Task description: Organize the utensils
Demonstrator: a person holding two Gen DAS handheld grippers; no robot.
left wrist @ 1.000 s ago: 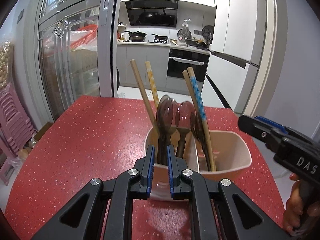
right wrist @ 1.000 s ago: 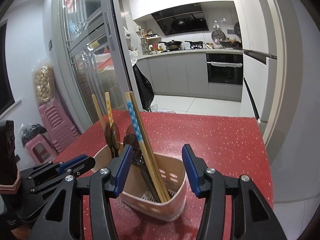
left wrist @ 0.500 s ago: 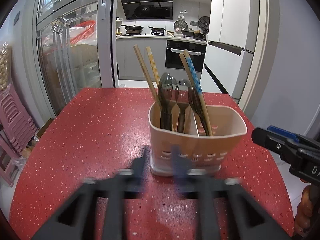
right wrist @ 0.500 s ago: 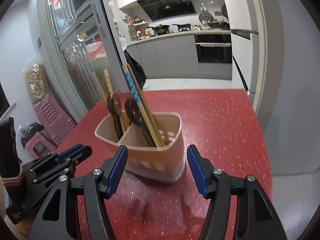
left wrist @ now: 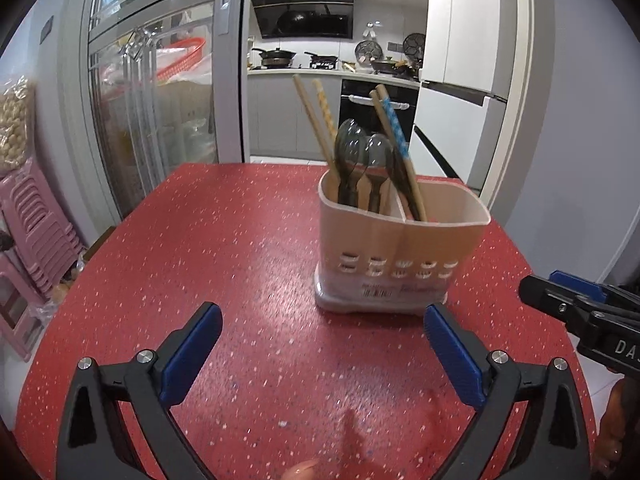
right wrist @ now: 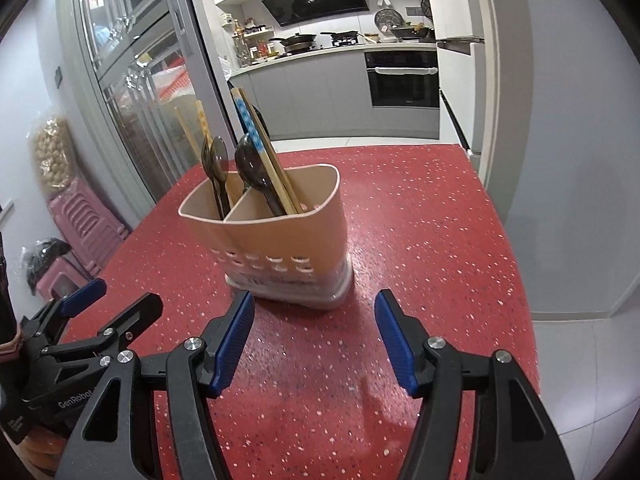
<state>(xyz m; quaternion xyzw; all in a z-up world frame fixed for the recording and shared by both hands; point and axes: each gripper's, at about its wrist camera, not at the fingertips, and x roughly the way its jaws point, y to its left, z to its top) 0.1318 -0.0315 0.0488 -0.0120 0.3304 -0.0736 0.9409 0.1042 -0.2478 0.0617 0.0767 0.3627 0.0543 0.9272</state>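
A beige two-compartment utensil holder (left wrist: 400,248) stands upright on the red speckled table (left wrist: 240,260); it also shows in the right wrist view (right wrist: 280,248). It holds dark spoons (left wrist: 352,148) and chopsticks (left wrist: 320,116), some with a blue pattern (right wrist: 250,128). My left gripper (left wrist: 320,320) is open and empty, short of the holder. My right gripper (right wrist: 314,312) is open and empty, just in front of the holder. The left gripper also shows in the right wrist view (right wrist: 108,300). The right gripper also shows in the left wrist view (left wrist: 560,296).
Pink stools (left wrist: 28,232) stand stacked left of the table. A glass cabinet (left wrist: 152,112) rises behind the table's left side. A wall and door frame (right wrist: 560,120) flank the table's right edge. A kitchen lies beyond.
My left gripper let go of a spoon in the holder, opened wide and drew back. My right gripper also drew back from the holder, still open.
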